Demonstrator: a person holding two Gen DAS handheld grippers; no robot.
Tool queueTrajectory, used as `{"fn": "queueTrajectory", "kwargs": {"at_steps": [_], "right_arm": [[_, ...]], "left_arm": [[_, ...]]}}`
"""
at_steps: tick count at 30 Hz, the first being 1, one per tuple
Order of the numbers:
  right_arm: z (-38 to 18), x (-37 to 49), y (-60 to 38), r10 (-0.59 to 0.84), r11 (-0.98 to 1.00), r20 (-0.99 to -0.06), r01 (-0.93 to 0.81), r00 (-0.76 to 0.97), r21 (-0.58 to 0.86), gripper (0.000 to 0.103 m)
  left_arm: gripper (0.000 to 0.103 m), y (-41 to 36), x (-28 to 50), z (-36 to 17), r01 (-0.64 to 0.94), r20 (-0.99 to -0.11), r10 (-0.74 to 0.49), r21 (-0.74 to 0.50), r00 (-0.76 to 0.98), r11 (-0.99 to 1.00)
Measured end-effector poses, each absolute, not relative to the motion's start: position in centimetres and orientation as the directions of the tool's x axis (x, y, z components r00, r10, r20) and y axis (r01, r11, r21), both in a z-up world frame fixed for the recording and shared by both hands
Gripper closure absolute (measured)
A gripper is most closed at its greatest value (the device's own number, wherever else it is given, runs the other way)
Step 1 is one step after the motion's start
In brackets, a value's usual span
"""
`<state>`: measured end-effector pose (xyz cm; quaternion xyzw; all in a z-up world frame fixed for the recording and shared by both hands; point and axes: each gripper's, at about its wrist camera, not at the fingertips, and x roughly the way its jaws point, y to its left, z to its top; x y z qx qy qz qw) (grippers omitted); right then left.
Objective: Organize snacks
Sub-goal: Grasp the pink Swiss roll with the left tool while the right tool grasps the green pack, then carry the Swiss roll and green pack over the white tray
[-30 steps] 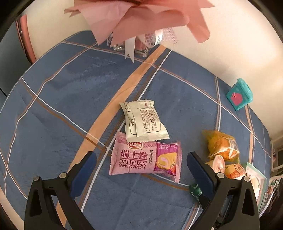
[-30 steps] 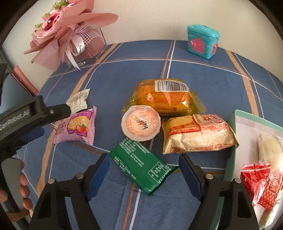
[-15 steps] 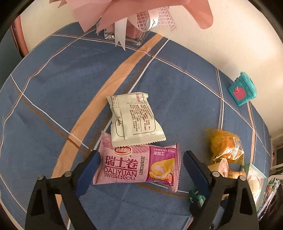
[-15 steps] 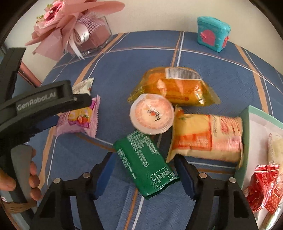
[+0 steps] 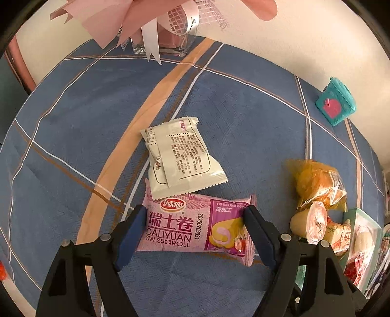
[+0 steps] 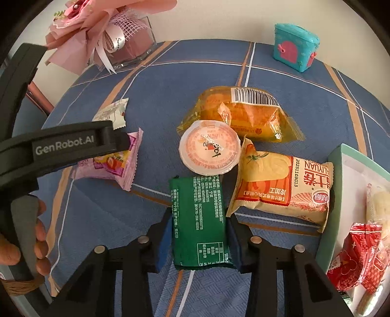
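Blue plaid tablecloth (image 5: 231, 117) against cream wall (image 6: 219, 22).

Behind you, a pink paper bouquet (image 6: 97, 31) in its clear glass vase (image 5: 168, 47) and a small teal plastic case (image 6: 295, 50) sit on the blue plaid tablecloth (image 5: 73, 109).

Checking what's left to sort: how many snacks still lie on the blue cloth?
6: green pack in right gripper, pink roll between closing left gripper, white pack, jelly cup, orange bag, peach roll. None seem hidden.

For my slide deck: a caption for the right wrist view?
Right gripper shut on green snack packet beside jelly cup.
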<state>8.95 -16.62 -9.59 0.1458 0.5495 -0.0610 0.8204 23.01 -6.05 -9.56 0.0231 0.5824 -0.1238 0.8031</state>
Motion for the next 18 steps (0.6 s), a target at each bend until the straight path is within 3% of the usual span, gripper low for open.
{"fn": "queueTrajectory", "kwargs": {"at_steps": [18], "right_arm": [[-9.7, 9.1, -16.4, 0.062, 0.949, -0.920, 0.263, 0.387, 0.175, 0.061]], "left_arm": [[0.013, -7.1, 22.8, -10.1, 0.281, -0.951, -0.086, 0.001, 0.297, 0.960]]}}
